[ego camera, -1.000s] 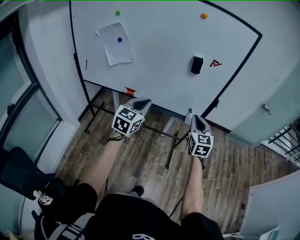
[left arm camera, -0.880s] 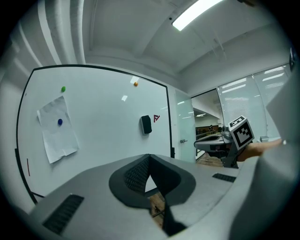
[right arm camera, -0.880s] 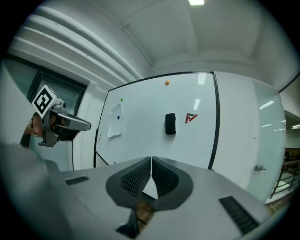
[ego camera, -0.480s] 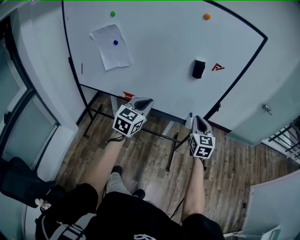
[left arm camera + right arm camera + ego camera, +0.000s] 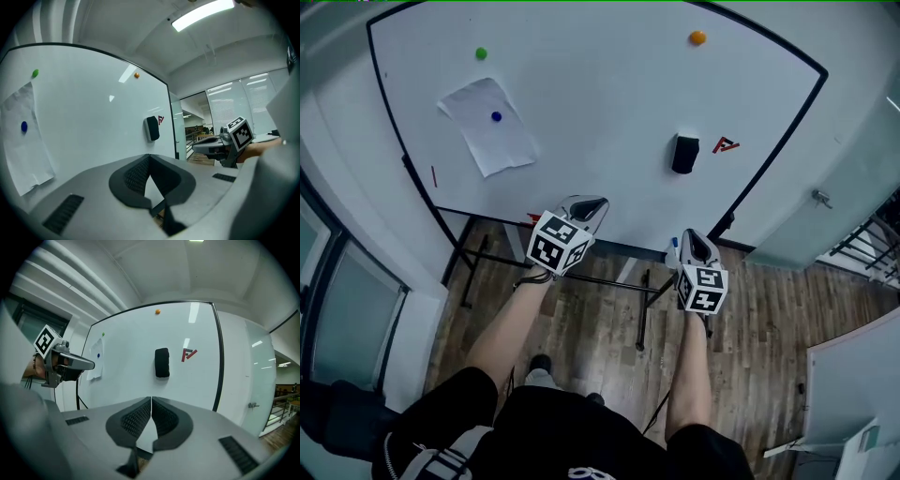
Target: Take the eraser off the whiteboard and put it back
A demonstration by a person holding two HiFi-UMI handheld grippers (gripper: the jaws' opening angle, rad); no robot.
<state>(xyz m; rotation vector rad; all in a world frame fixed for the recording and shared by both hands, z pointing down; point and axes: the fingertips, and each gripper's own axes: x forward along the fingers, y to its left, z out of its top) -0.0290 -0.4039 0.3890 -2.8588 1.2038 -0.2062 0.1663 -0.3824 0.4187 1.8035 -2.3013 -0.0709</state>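
The eraser (image 5: 684,155) was found stuck upright on the whiteboard (image 5: 600,94), on its right half, just beside a red mark (image 5: 726,145). The right gripper (image 5: 151,403) had its jaws pressed together on nothing and stood well apart from the board, with the eraser nearly straight ahead of it. The left gripper (image 5: 149,159) was likewise closed and empty.

The step in hand was judged to be the approach. To do it well, the right jaws would need spreading before arrival, then closing across the eraser's narrow sides. A straight pull off the board would avoid a smear. The left gripper should stay clear.

Count:
- one eraser
- one paper sheet (image 5: 483,141)
- three round magnets: green (image 5: 481,53), orange (image 5: 697,37), and blue (image 5: 496,116) on the sheet
- one red mark
- two grippers
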